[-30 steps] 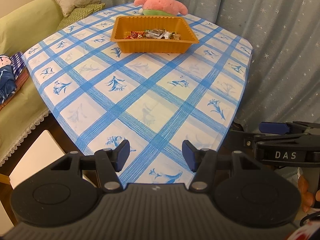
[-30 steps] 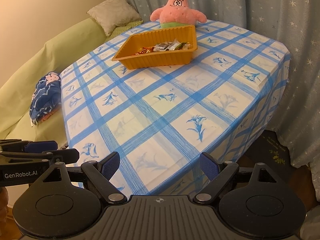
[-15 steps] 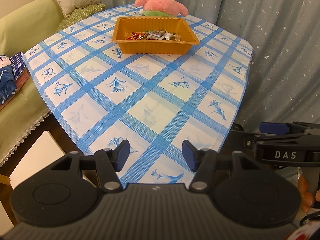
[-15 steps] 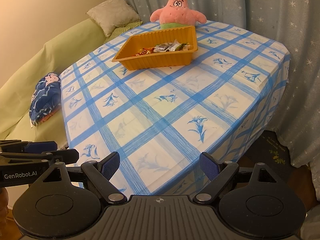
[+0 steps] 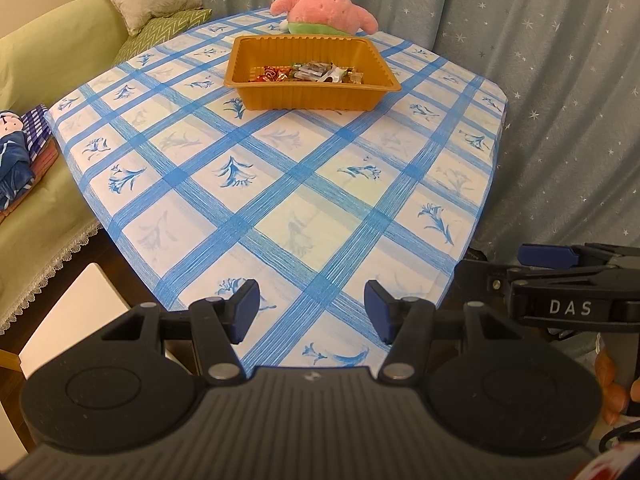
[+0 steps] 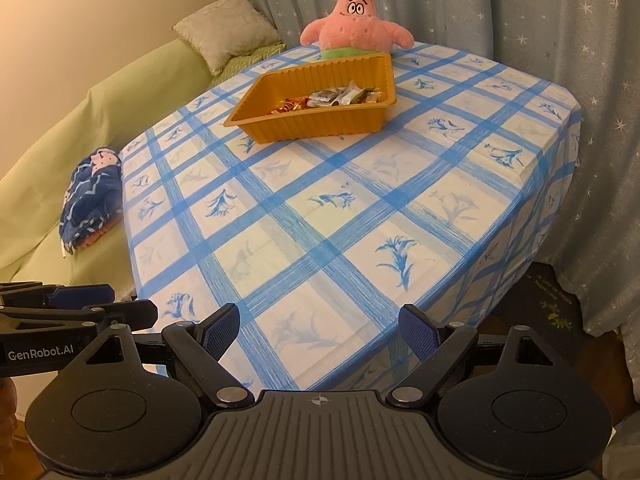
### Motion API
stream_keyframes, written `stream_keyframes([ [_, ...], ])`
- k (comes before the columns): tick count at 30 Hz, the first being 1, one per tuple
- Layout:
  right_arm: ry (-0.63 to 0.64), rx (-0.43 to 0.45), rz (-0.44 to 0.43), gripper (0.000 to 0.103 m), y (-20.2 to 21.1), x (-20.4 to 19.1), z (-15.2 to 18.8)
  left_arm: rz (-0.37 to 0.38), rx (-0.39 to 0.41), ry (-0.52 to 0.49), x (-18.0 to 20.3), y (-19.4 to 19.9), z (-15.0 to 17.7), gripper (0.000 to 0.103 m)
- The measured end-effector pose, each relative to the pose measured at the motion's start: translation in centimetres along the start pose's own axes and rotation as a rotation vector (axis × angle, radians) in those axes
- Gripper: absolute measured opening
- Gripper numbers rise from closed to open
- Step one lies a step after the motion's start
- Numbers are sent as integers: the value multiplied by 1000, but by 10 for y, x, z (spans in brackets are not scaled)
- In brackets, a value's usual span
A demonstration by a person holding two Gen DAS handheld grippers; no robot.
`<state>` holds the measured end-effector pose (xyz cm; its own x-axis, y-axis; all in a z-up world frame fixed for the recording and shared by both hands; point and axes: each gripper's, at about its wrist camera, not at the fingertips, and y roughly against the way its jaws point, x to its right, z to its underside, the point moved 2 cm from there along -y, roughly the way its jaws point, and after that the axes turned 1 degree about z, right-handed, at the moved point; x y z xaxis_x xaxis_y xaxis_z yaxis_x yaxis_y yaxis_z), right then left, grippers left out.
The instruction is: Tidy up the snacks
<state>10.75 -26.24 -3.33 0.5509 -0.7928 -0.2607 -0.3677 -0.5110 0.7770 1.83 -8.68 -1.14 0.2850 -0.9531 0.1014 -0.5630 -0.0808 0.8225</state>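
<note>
Two handheld grippers hover at the near edge of a table (image 5: 304,184) covered in a blue-and-white checked floral cloth. The left gripper (image 5: 311,309) has its blue-padded fingers set moderately wide with nothing between them; the right gripper (image 6: 319,335) has its fingers spread wider, also empty. Far ahead of both sets of fingers sits a ribbed orange plastic tray (image 5: 310,96) holding a loose heap of wrapped snacks (image 5: 308,73), with a pink starfish plush toy (image 5: 325,3) just beyond it. The snacks already seem gathered, so the sensible approach is probably a slow reach forward, fingers kept apart, coming down over one wrapper. Lettering reads "DAS" on the right gripper's side and "GenRobot.AI" on the left gripper's
</note>
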Motion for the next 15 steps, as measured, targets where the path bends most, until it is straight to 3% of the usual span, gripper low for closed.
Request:
stream_keyframes([
  [15, -1, 2, -2, 86, -1, 1, -2, 2, 4, -6, 4, -1, -10, 55],
])
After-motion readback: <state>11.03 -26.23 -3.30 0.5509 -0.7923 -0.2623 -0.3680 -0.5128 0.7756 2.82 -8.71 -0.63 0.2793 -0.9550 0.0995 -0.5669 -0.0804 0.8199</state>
